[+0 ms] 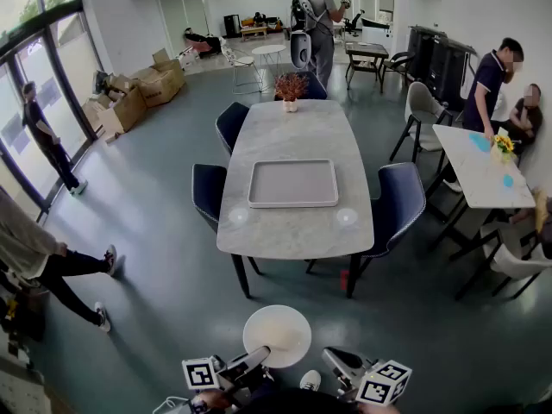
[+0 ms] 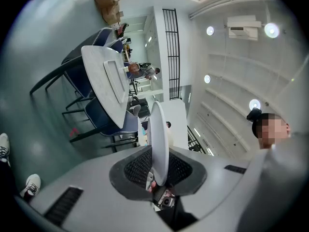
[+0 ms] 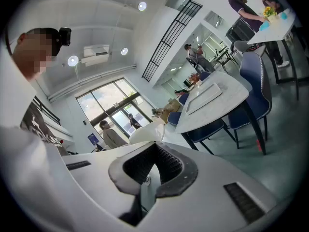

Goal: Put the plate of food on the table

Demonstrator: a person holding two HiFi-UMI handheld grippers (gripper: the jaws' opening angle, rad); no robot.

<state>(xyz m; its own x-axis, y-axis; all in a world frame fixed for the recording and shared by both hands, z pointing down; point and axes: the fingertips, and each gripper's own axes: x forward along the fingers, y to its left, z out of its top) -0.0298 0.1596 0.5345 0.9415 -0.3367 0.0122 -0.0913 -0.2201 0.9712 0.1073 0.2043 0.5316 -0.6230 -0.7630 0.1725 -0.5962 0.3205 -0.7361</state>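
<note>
1. No word, number or brand can be read in any of the views.
2. The cube (image 1: 200,373) on the left gripper (image 1: 254,358) and the cube (image 1: 384,382) on the right gripper (image 1: 336,360) bear black-and-white square markers. These are patterns, not letters.
3. A blue sign (image 3: 92,139) by the glass doors is too small to read.
4. The pale print on a dark shirt (image 3: 41,124) is too blurred to read.

Plate (image 1: 276,335) is a plain white round one, sitting level over the grey floor and well short of the table (image 1: 297,222). Its near rim is pinched in the left gripper (image 1: 257,358). Table's a pale marble slab on dark legs.
</note>
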